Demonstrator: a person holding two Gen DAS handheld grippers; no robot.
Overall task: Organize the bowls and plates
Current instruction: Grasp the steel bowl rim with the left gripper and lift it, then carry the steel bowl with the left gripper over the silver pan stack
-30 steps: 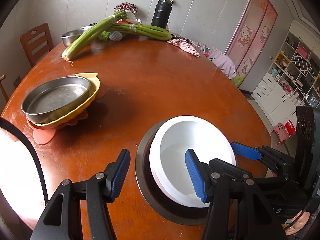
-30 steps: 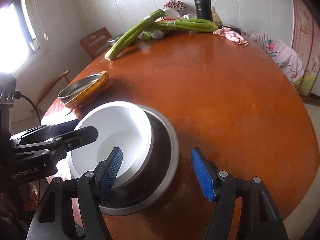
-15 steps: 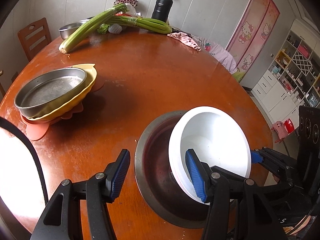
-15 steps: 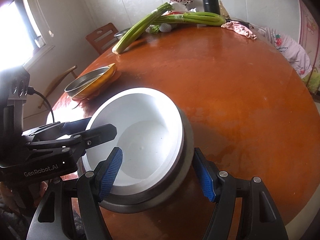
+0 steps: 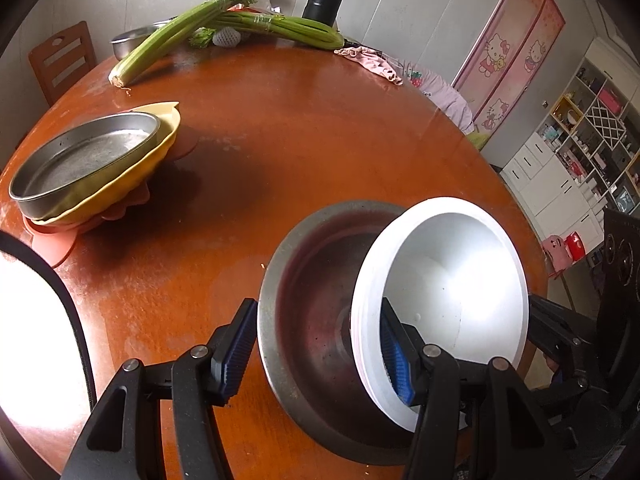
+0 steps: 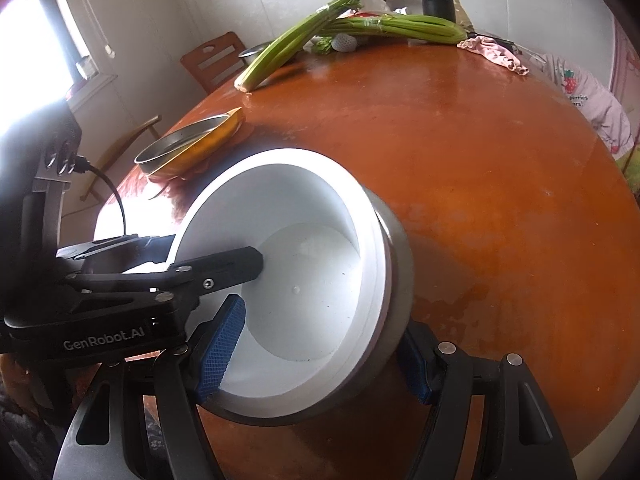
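The white bowl point(image 5: 448, 280) tilts inside the steel bowl point(image 5: 316, 312) at the table's point(image 5: 320, 140) near edge (leaning rightward), between both grippers; left gripper point(image 5: 316, 352) and right gripper point(image 6: 316, 356) straddle them, spread wide.

White bowl point(image 5: 444, 292) is tipped up on edge inside the steel bowl point(image 5: 316, 320), its mouth facing the camera. The left gripper point(image 5: 316, 348) stands wide apart: one blue pad just outside the steel rim at eight o'clock, the other down between the two bowls. A second black gripper point(image 5: 560, 328) pokes in behind the white rim at four o'clock. Over at ten o'clock on the round wooden table point(image 5: 300, 140), a steel pan point(image 5: 84, 156) sits nested in a yellow dish point(image 5: 160, 140). Celery point(image 5: 224, 24) lies at twelve.
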